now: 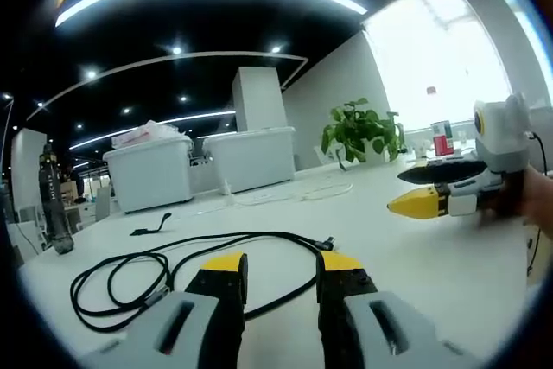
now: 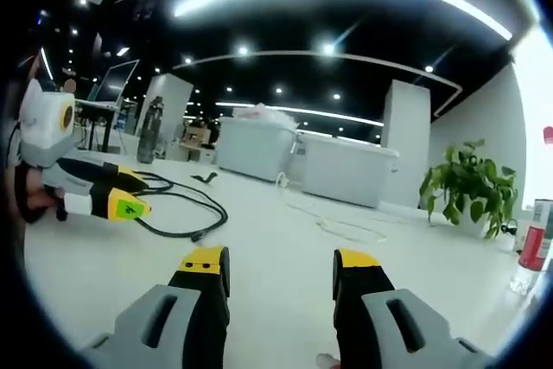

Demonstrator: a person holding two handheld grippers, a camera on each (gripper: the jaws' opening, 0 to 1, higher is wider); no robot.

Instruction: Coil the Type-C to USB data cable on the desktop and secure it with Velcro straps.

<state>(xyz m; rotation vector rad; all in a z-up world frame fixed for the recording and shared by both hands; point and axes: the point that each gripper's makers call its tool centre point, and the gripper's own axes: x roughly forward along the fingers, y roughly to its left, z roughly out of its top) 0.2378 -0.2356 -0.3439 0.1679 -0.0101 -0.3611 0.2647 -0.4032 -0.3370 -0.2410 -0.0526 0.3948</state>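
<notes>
A black data cable (image 1: 121, 287) lies in loose loops on the white desk (image 1: 415, 265), with one connector end (image 1: 327, 244) just beyond my left gripper (image 1: 282, 265). That gripper hovers low over the desk, jaws open with nothing between them. A small black strap (image 1: 151, 229) lies farther back on the left. My right gripper (image 1: 397, 190) comes in from the right, apart from the cable. In the right gripper view, my right gripper (image 2: 281, 261) is open and empty. There the cable (image 2: 186, 205) and the left gripper (image 2: 145, 194) are at the left, with the strap (image 2: 205, 178) behind.
Two white bins (image 1: 155, 170) (image 1: 251, 157) stand at the back of the desk. A potted plant (image 1: 363, 131) and a red can (image 1: 442, 138) are at the far right. A thin white cable (image 1: 285, 194) lies mid-desk. A dark bottle (image 1: 52, 205) stands at the left edge.
</notes>
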